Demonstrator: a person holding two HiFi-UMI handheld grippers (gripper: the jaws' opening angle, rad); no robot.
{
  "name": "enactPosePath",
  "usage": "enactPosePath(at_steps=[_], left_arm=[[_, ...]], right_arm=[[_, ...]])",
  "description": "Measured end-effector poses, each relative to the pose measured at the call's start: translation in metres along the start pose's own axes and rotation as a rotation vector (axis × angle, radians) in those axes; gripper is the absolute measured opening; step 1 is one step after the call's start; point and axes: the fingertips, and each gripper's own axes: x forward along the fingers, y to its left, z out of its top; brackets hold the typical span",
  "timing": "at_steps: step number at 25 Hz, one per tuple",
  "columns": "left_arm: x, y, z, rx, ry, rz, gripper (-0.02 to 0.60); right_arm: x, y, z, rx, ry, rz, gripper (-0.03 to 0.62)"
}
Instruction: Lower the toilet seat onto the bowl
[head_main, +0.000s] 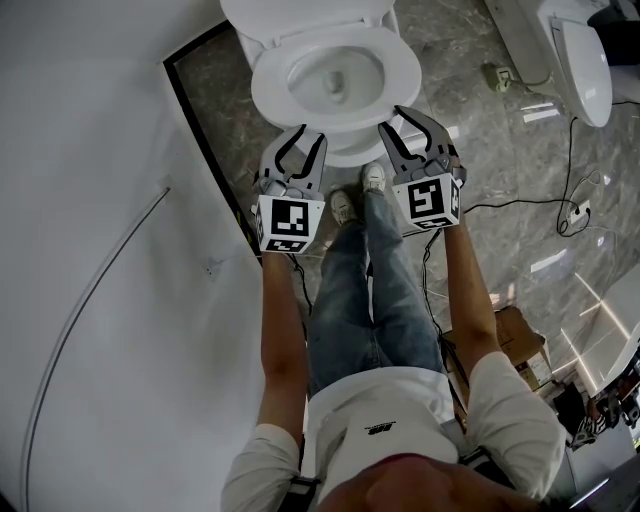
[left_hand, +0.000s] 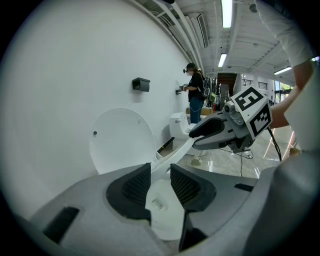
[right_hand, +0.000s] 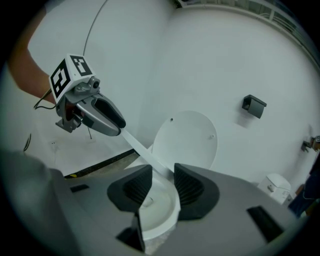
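Head view: arms outstretched, left tongs (head_main: 303, 140), right tongs (head_main: 392, 120) clamp seat (head_main: 405, 70).

glossy toilet seat (left_hand: 162, 212), polished marble-look floor (head_main: 470, 120), matt ribbed jaws

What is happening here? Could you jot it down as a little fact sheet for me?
Place: bathroom, grey marbled floor
Person: stands facing the toilet bowl, one gripper in each hand
Left gripper: closed on the front rim of the toilet seat
Right gripper: closed on the same rim, beside the left
Seat: tilted, underside showing, not yet flat on the bowl
Lid: upright against the wall
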Motion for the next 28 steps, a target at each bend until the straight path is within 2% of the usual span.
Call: enactPosePath(at_steps=[28], left_arm=[[-0.003,-0.028,-0.041,-0.052,0.04,-0.023,0.123]], right_arm=[[-0.008,0.034,-0.04,-0.04,0.097,0.022,0.146]])
